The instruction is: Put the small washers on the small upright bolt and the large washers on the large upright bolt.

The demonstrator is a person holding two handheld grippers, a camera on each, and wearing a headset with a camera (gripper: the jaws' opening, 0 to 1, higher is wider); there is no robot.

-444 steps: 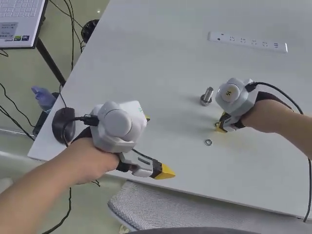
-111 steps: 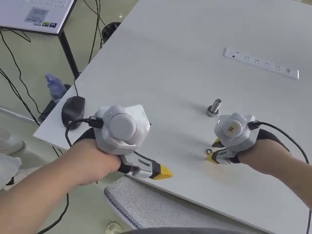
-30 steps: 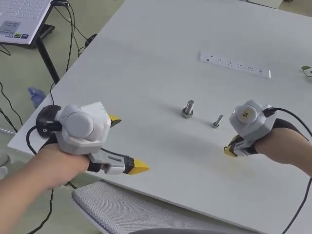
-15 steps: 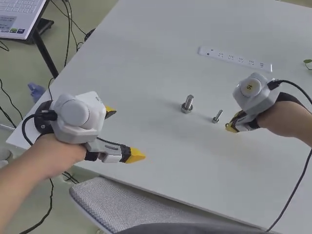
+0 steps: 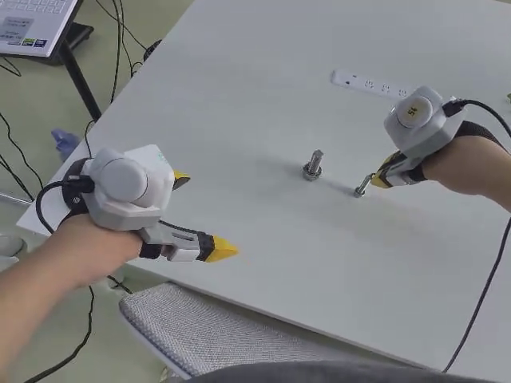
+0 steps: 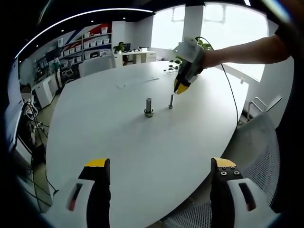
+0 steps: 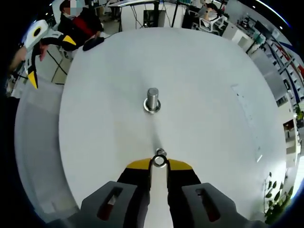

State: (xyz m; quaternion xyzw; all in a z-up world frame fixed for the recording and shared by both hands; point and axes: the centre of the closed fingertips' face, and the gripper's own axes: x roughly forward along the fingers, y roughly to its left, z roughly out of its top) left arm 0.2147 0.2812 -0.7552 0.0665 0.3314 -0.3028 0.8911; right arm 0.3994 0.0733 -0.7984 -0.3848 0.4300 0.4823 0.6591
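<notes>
The small upright bolt (image 5: 362, 189) and the large upright bolt (image 5: 313, 165) stand mid-table, the large one with a ring at its base. My right gripper (image 5: 377, 182) has its yellow tips right at the small bolt. In the right gripper view the right gripper (image 7: 159, 164) pinches a small washer (image 7: 159, 161) just behind the small bolt's top (image 7: 160, 152), with the large bolt (image 7: 152, 99) farther ahead. My left gripper (image 5: 200, 214) hovers open and holding nothing over the table's near left edge. The left gripper (image 6: 160, 164) faces the large bolt (image 6: 148, 107), the small bolt (image 6: 171, 101) and the right gripper (image 6: 180, 88).
A white power strip (image 5: 371, 83) lies at the far side of the white table (image 5: 239, 104). A grey chair seat (image 5: 215, 327) sits below the near table edge. A laptop (image 5: 32, 24) stands on a side stand at far left.
My right gripper has moved away from the near edge up to the small bolt, tips now touching it. The left gripper stays roughly where it was, still open.
</notes>
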